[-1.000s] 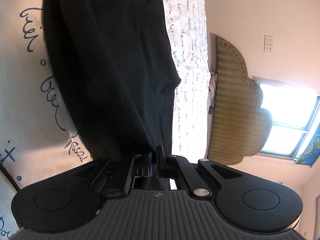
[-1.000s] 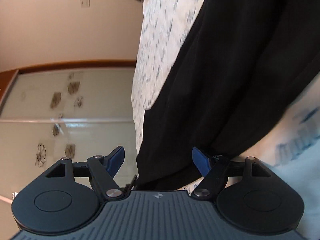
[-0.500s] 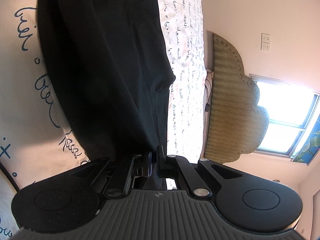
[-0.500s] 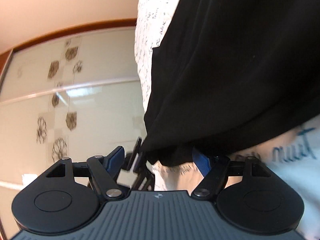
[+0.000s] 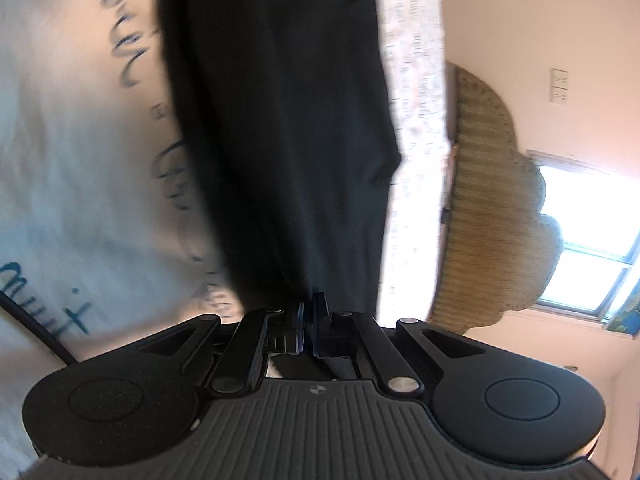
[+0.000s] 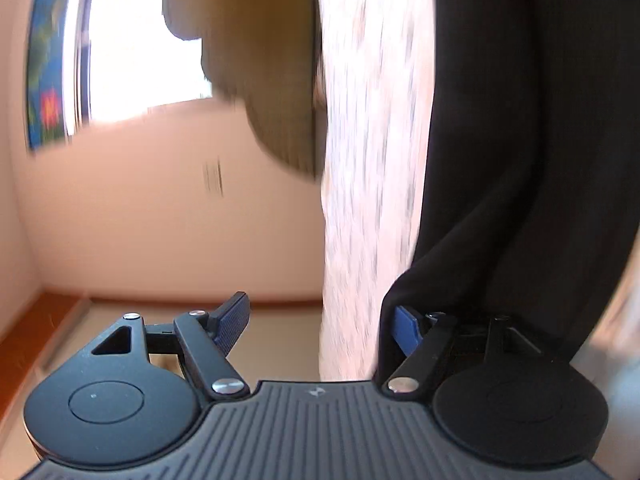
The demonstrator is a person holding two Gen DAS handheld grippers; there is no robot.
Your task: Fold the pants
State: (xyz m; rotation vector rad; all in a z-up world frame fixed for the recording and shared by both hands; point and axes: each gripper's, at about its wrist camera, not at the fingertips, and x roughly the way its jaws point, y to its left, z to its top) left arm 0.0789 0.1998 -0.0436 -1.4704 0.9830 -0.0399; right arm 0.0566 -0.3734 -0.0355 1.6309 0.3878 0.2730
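- Pants [image 5: 288, 128]: black, they lay stretched lengthwise on a white bed sheet [image 5: 72, 184] printed with dark handwritten script.
- In the left wrist view we saw the pants run from the top edge of the frame down to the left gripper [image 5: 309, 330], narrowing as they came.
- The left gripper had its two fingers pressed together on the near end of the black cloth, and a strip of the cloth showed below them, between the linkage arms.
- The right gripper [image 6: 320, 326] had its blue-padded fingers [image 6: 232, 322] standing wide apart, with only the sheet and the floor showing between them.
- In the right wrist view the edge of the pants draped over the right-hand finger; we could not tell whether the cloth rested on the pad or merely hung in front of it.
- A padded, tan headboard [image 5: 492, 216] with a scalloped outline stood at the far side of the bed, against a pinkish wall [image 5: 532, 16].
- We saw a bright window [image 5: 592, 240] beside the headboard and a pair of wall switches [image 5: 558, 86] above it.
- Both views were blurred, the right one more strongly.
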